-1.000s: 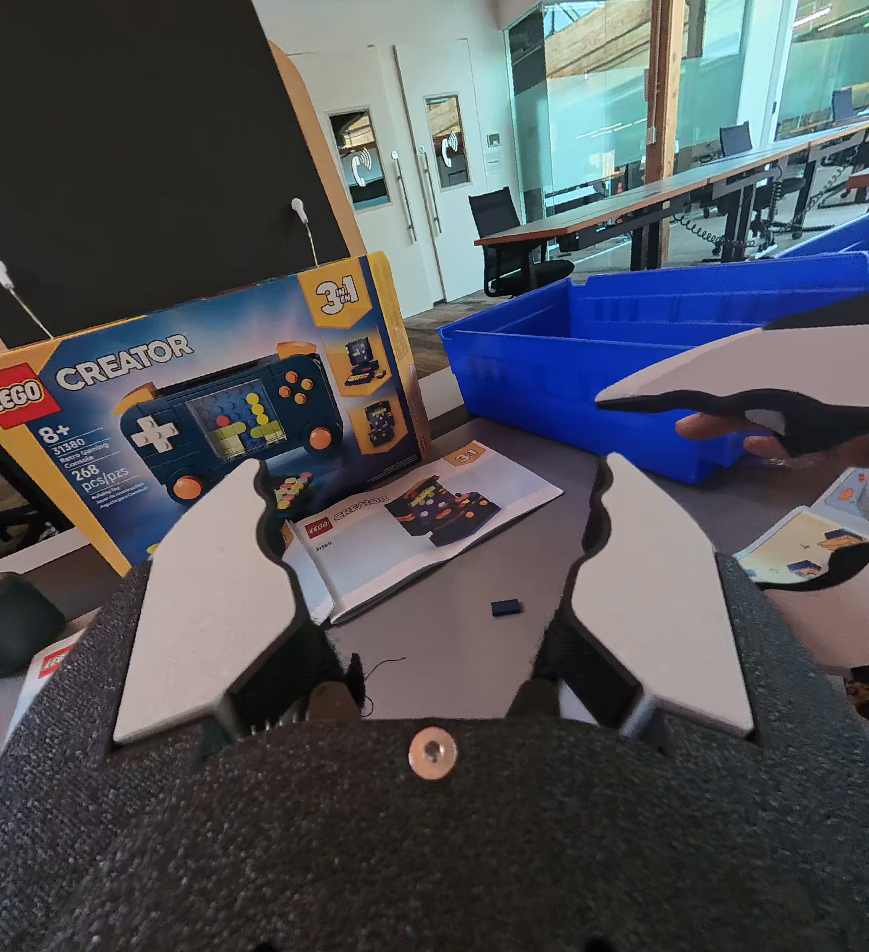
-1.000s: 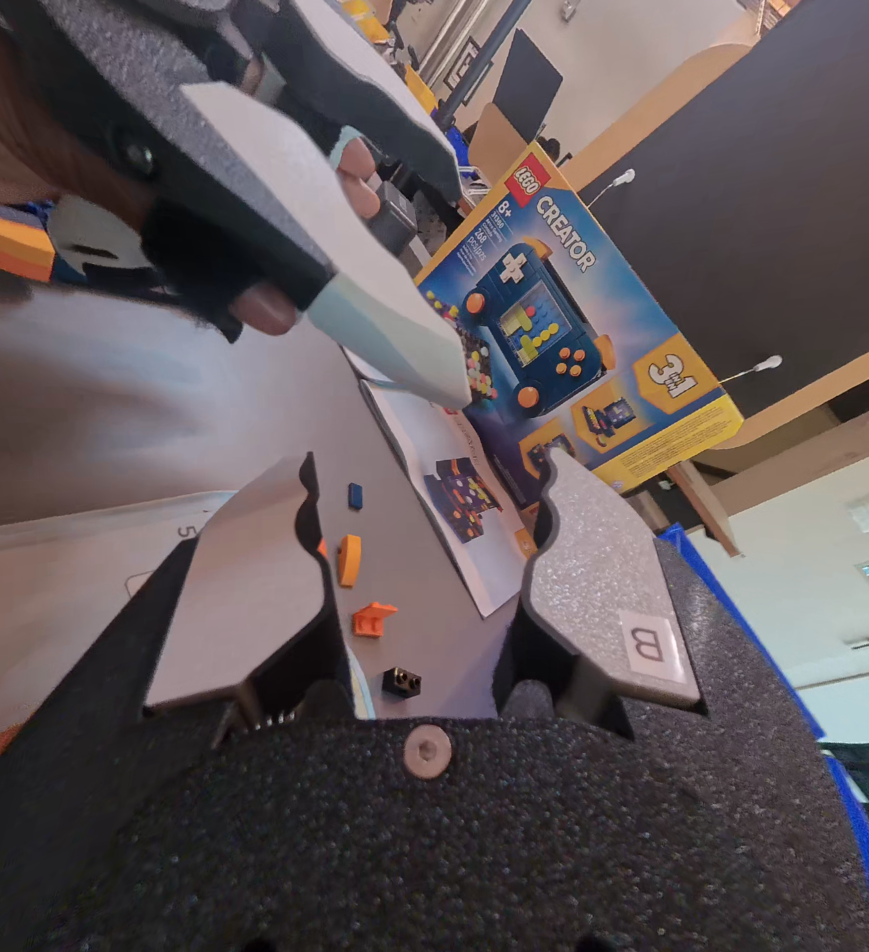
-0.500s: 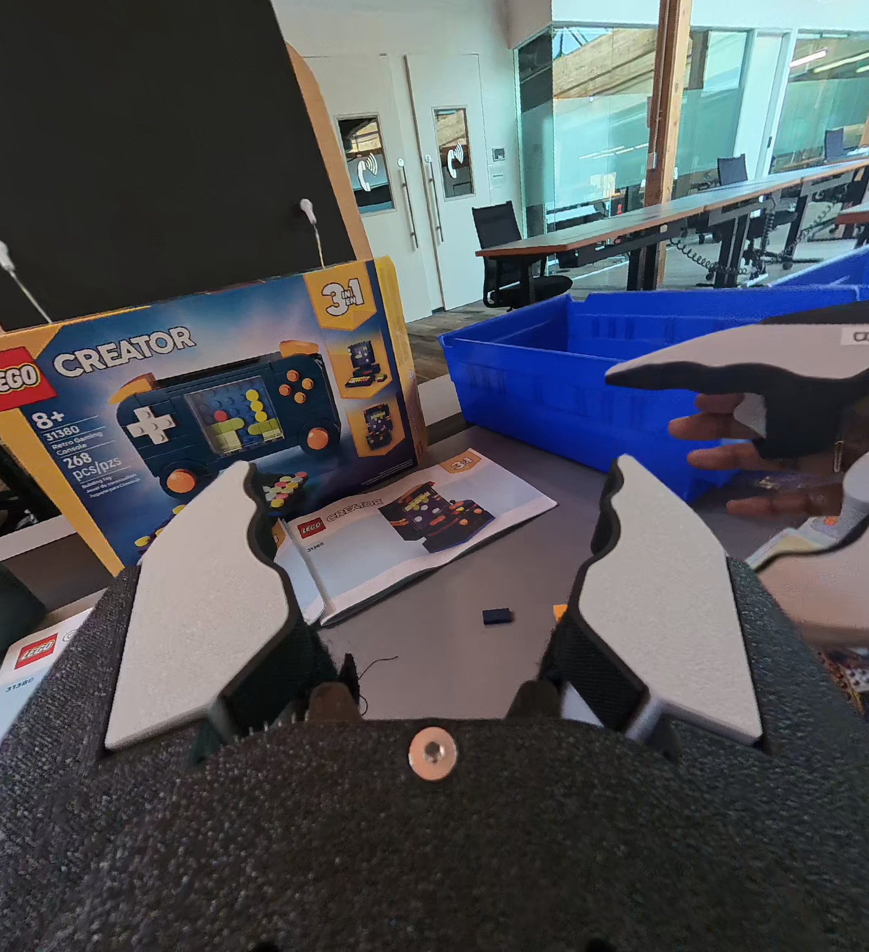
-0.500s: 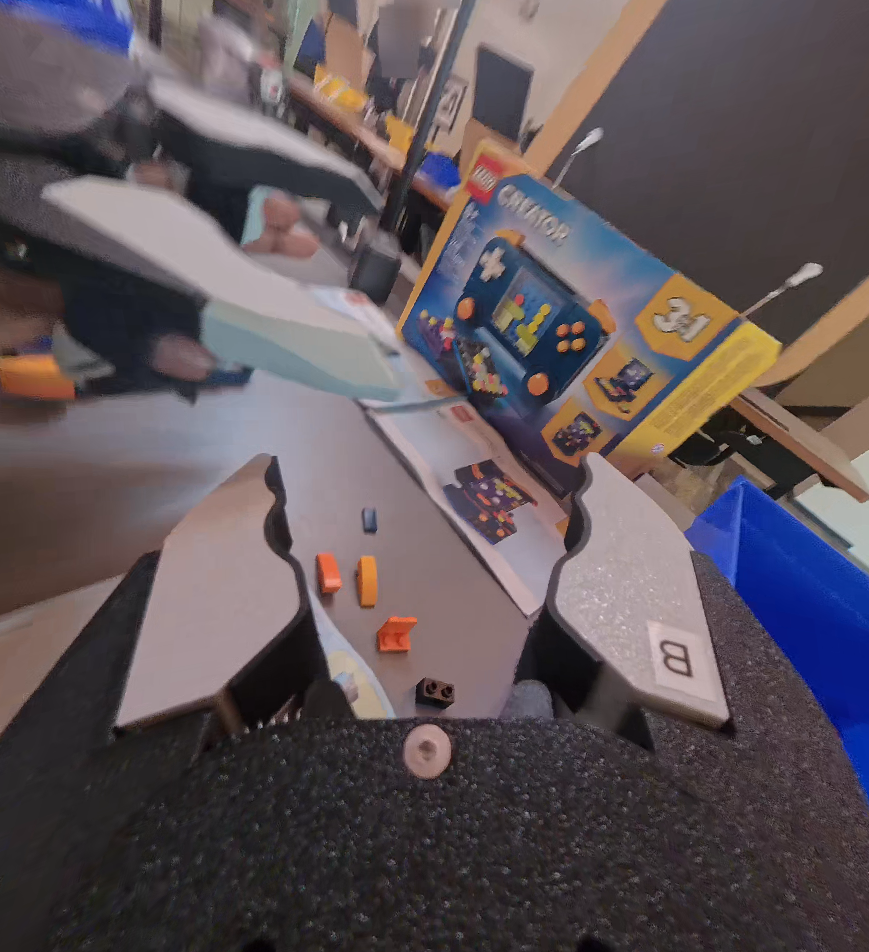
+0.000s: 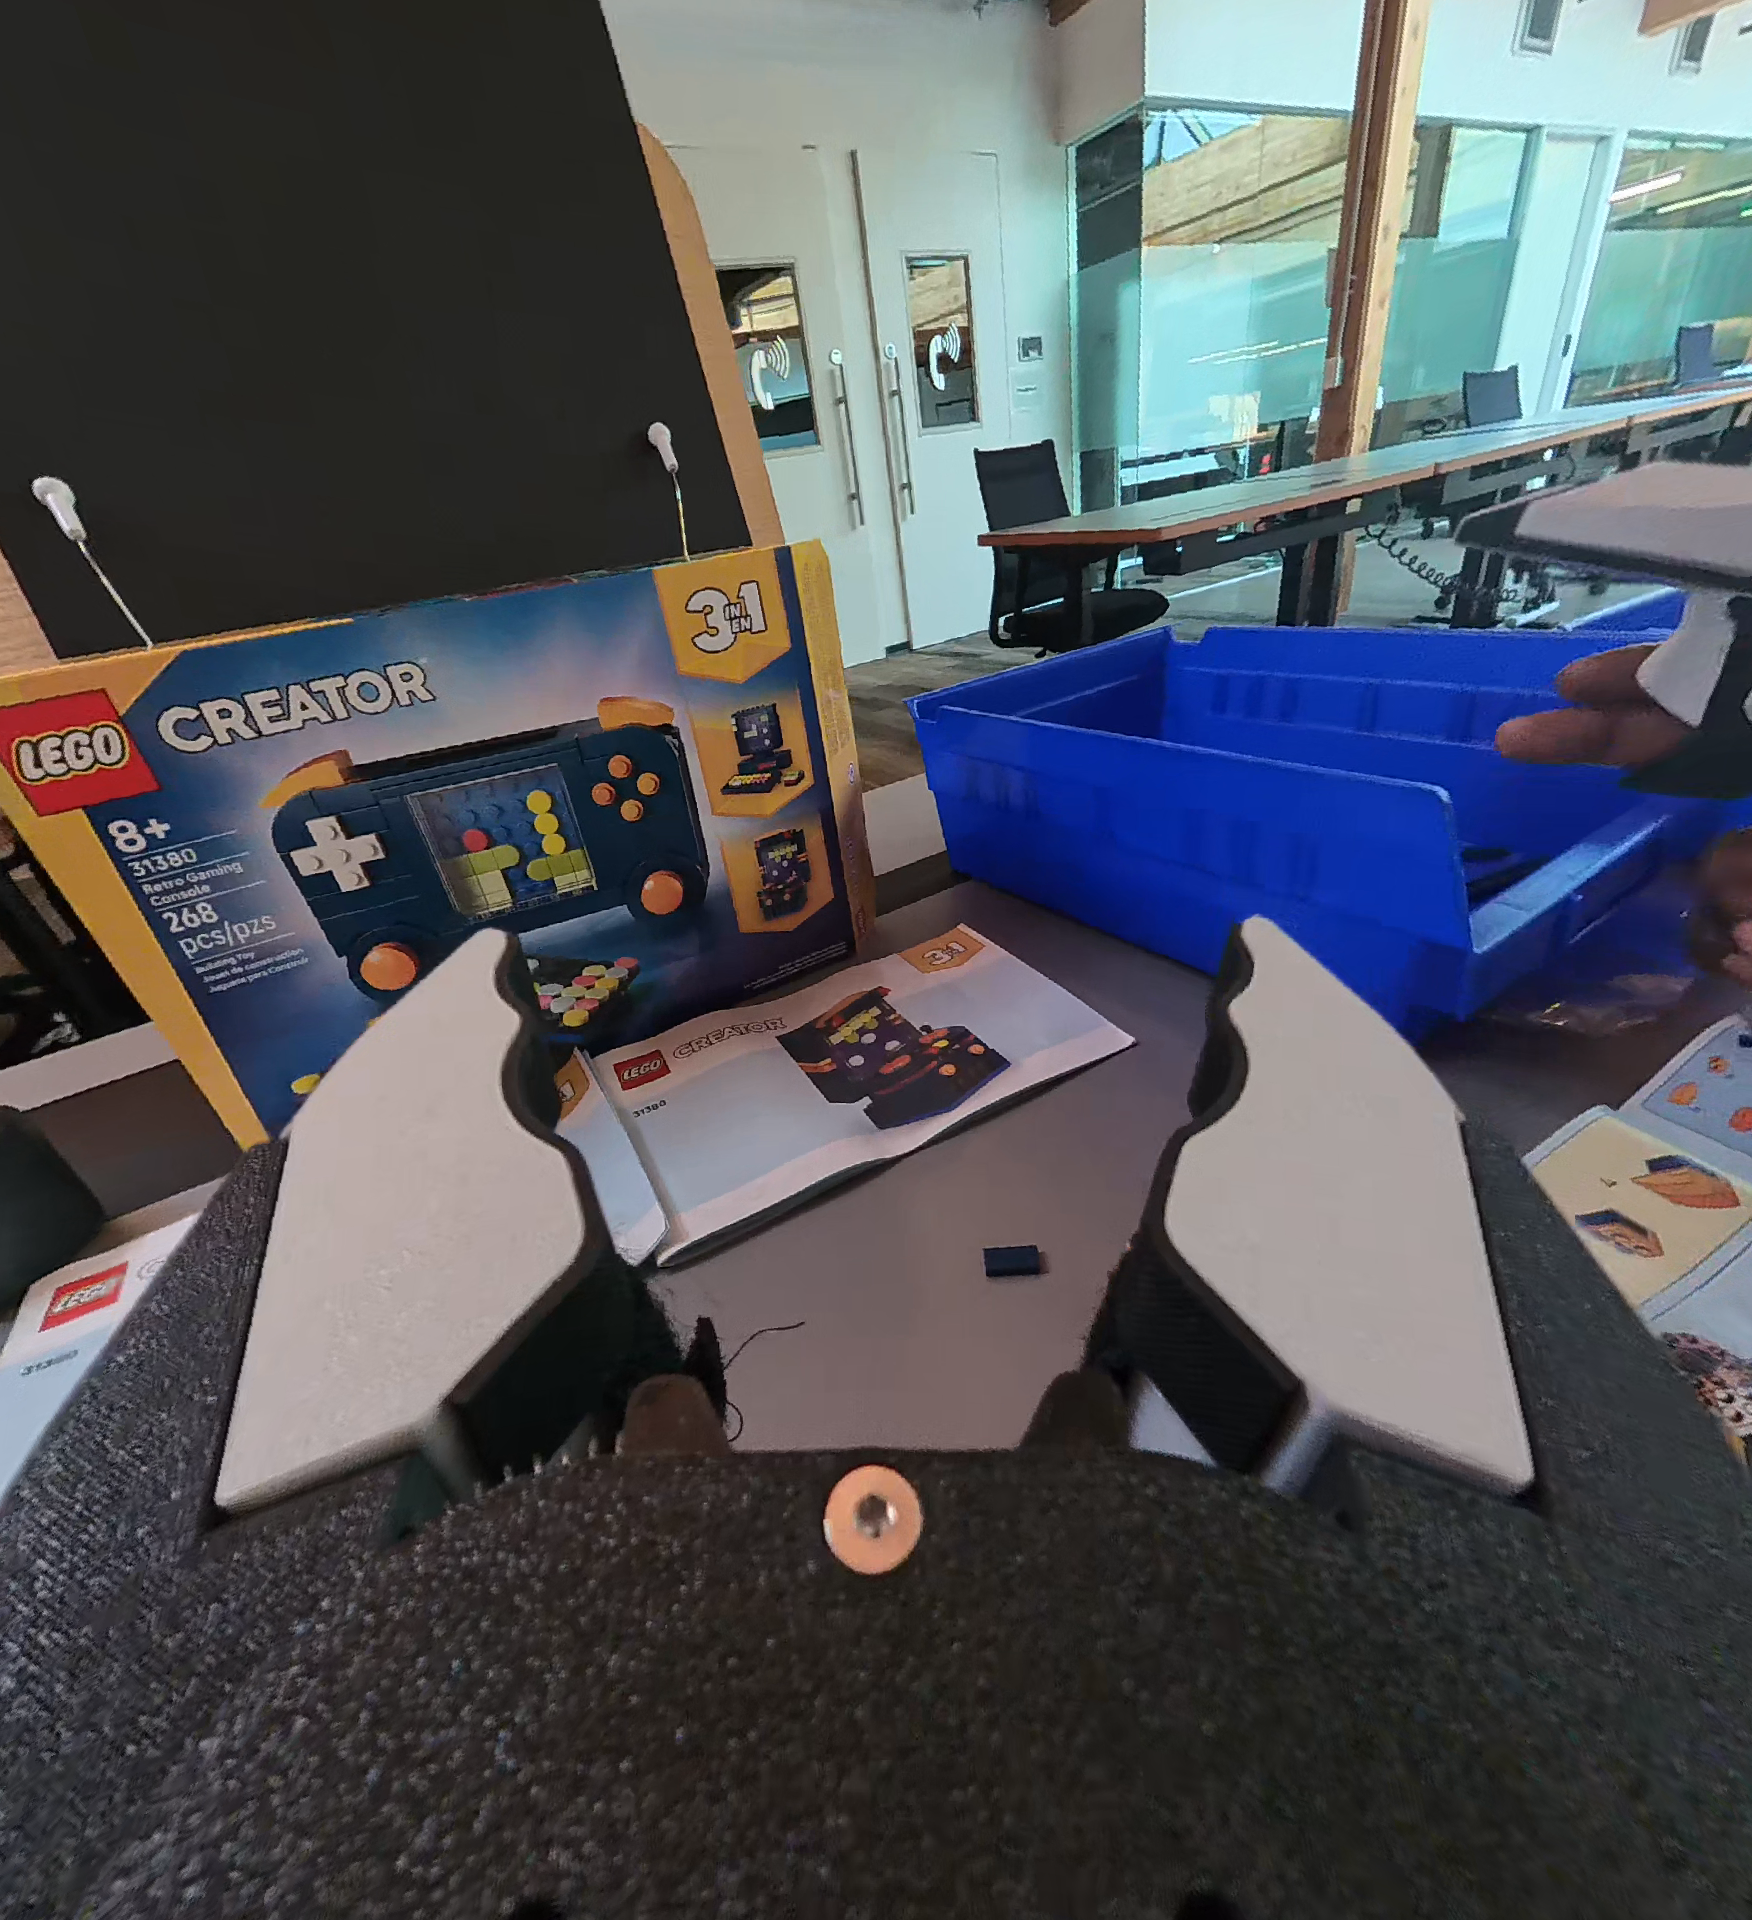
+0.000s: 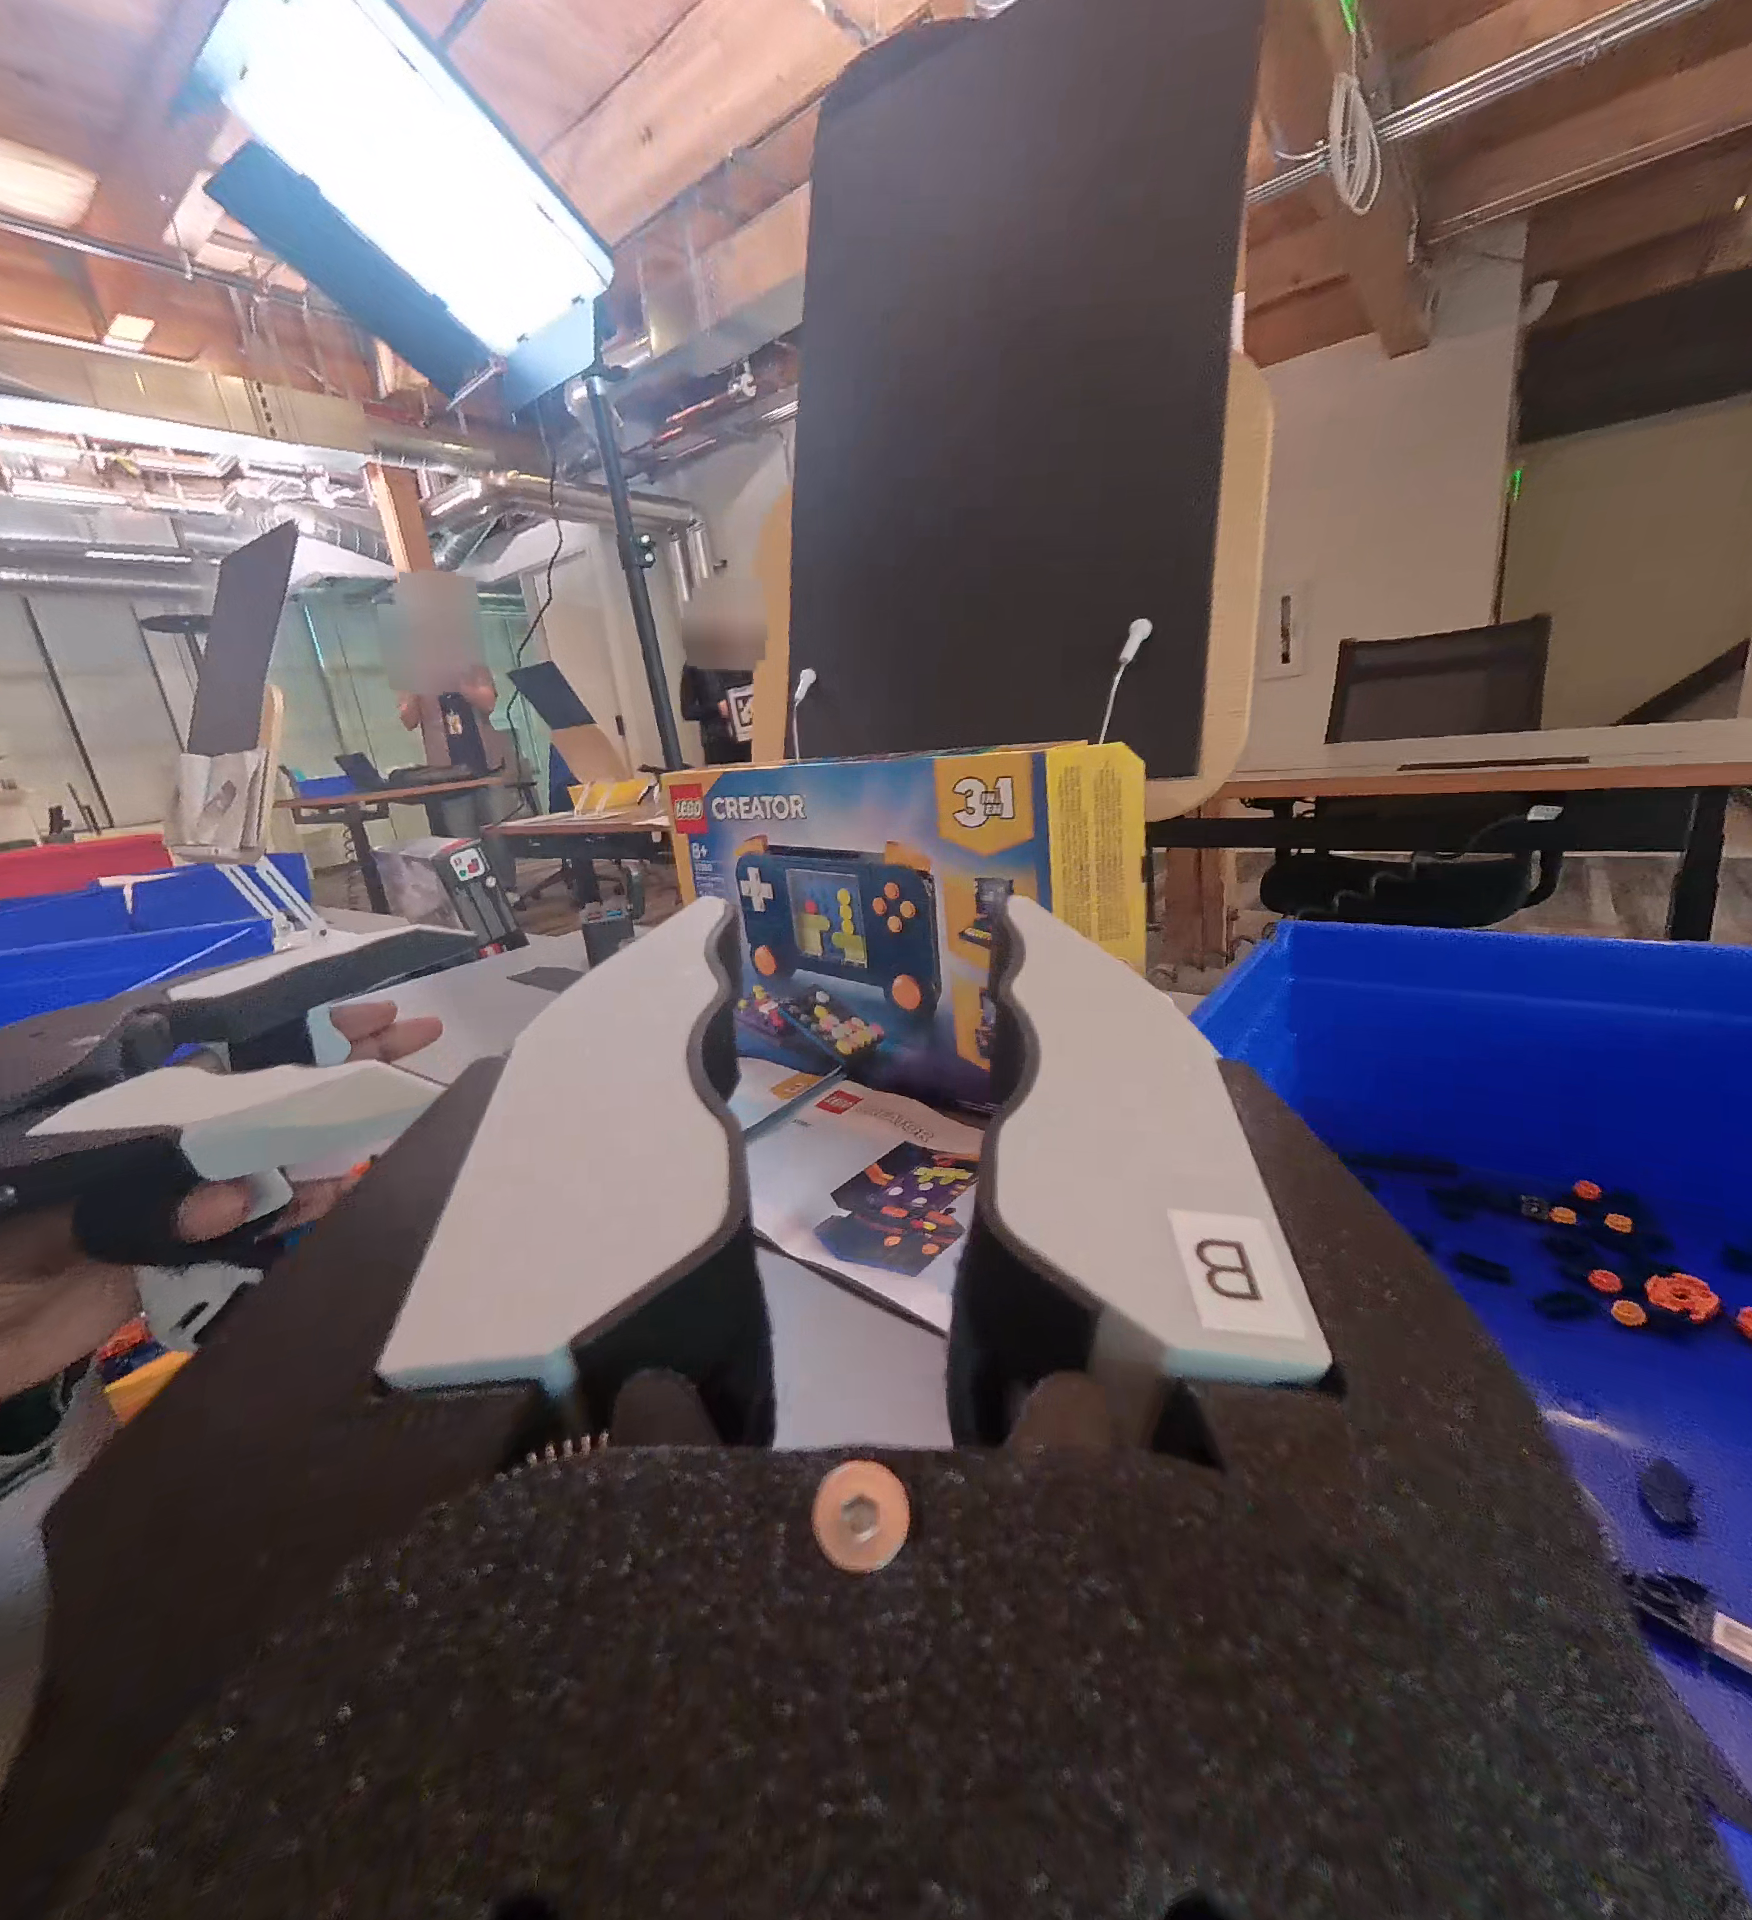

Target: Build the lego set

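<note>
A closed instruction booklet (image 5: 72, 1340) lies at the table's (image 5: 903, 1340) left edge, half hidden under the left gripper's body. The left gripper (image 5: 867, 1049) hovers above the table with its jaws wide apart and nothing between the pads. Behind it, toward the far edge, a building-set box (image 5: 415, 821) stands upright and faces the cameras. In front of the box a second booklet (image 5: 851, 1070) lies flat, its long axis running left to right across the table. Just nearer than that booklet, a small dark blue brick (image 5: 1011, 1260) sits alone on the bare grey surface. It lies ahead of the left jaws and a little right of their centre line, long axis crosswise, and the left gripper looks the nearer of the two to it.

The right gripper (image 6: 856, 966) is raised and points at the box, its jaws narrowed but parted, clamped on nothing. In its own view the brick is hidden behind the fingers. To its right, at the table's right side, a blue bin (image 6: 1474, 997) holds scattered orange and dark pieces (image 6: 1682, 1299). An open instruction page (image 5: 1682, 1174) lies near the right edge; what is printed on it is too blurred to make out.
</note>
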The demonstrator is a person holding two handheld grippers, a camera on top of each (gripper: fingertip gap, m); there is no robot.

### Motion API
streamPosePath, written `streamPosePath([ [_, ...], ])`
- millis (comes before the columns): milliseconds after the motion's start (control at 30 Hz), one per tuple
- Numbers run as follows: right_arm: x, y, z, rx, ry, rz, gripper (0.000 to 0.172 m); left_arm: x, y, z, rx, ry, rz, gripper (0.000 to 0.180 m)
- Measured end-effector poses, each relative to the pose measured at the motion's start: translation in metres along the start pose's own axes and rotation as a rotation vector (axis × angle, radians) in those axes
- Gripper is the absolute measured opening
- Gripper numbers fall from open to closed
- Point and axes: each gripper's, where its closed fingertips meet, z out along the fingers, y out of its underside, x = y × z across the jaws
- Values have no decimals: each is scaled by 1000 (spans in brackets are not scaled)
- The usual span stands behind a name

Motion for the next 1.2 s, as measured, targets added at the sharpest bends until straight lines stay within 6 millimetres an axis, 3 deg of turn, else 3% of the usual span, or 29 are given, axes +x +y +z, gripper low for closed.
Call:
streamPosePath([
  [100,-12,12,2,-79,-31,-11,23,-1,2,0,-16,-10,9,116],
  [167,-33,29,6,-177,-96,39,3,-3,1,-1,-11,-18,4,113],
  [267,-91,62,9,-323,-301,1,0,-9,-1,-3,0,-52,15,99],
  [333,-115,82,6,-403,-366,-144,0,-13,-1,-5,3,-73,21,88],
  [400,-129,89,3,-424,-414,-258,0,-14,-3,-6,14,-76,29,65],
  [467,-134,92,1,-440,-425,-329,0,-14,-3,-8,17,-80,38,5],
  [500,-137,93,0,-444,-429,-360,0,-14,-3,-8,17,-81,29,0],
  [633,-149,99,-4,-443,-434,-565,16,-9,0,-8,1,-57,-6,0],
  [767,-149,100,-2,-398,-367,-798,54,-7,0,-8,5,-44,-3,0],
  [833,-147,104,-2,-411,-353,-847,41,-6,0,-7,2,-43,8,1],
  [900,-148,106,-5,-421,-369,-845,0,-5,1,-7,0,-39,19,1],
  [1000,-148,103,-5,-413,-370,-810,1,-3,0,-7,3,-32,33,2],
  [1067,-147,102,-5,-418,-375,-772,15,-3,-1,-8,5,-32,38,3],
  [1100,-147,103,-6,-429,-382,-754,13,-3,-1,-7,5,-31,39,3],
  [1133,-147,104,-6,-438,-389,-739,0,-2,-1,-7,4,-30,39,3],
  [1200,-146,106,-7,-456,-397,-709,0,-2,-1,-8,6,-28,39,4],
])
